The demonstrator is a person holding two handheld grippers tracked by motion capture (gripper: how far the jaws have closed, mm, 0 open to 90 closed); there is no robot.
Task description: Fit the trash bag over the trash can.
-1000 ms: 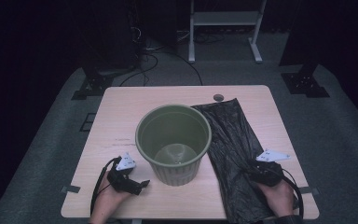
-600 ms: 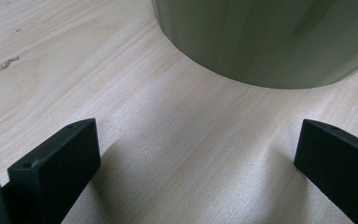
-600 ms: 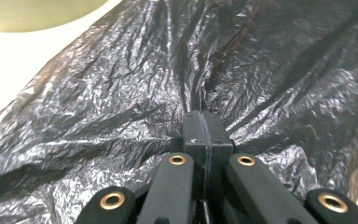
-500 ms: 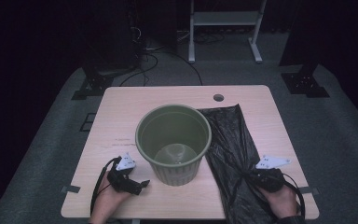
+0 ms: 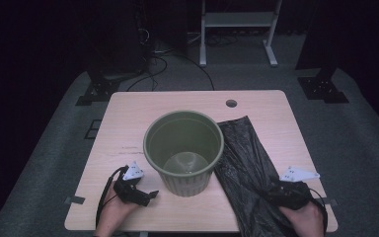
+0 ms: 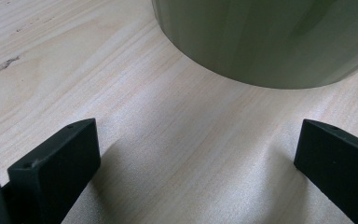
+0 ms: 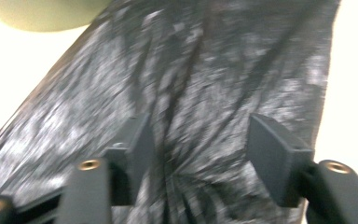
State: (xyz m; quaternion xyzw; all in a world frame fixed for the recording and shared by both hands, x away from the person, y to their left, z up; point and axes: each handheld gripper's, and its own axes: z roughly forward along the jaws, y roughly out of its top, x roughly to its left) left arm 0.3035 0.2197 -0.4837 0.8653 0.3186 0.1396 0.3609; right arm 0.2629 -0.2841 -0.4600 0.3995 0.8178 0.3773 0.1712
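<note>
From the high view, the right tool [image 5: 271,193] sits over the near end of the black bin bag [image 5: 249,163], which lies flat on the surface [image 5: 128,123] and runs away ahead of it, its left edge tucked against the green bin [image 5: 183,150]; the left tool [image 5: 148,195] rests on the bare wood with the bin just ahead and to its right. In the left gripper view the left tool's [image 6: 191,177] jaws stand wide apart with nothing but wood between them, the bin's [image 6: 270,42] wall close in front; a careless forward nudge here would likely shove or tip the empty, light bin. In the right gripper view the right tool's [image 7: 200,144] jaws have just been opening and stand apart, with a bunched ridge of the bag [image 7: 214,70] gathered between them but not pinched. The risk I judge greatest is that the thin film slips flat again before a fresh grasp, so the jaws close on both layers at once or on nothing. A pull could also drag the bag against the bin and shift it.
</note>
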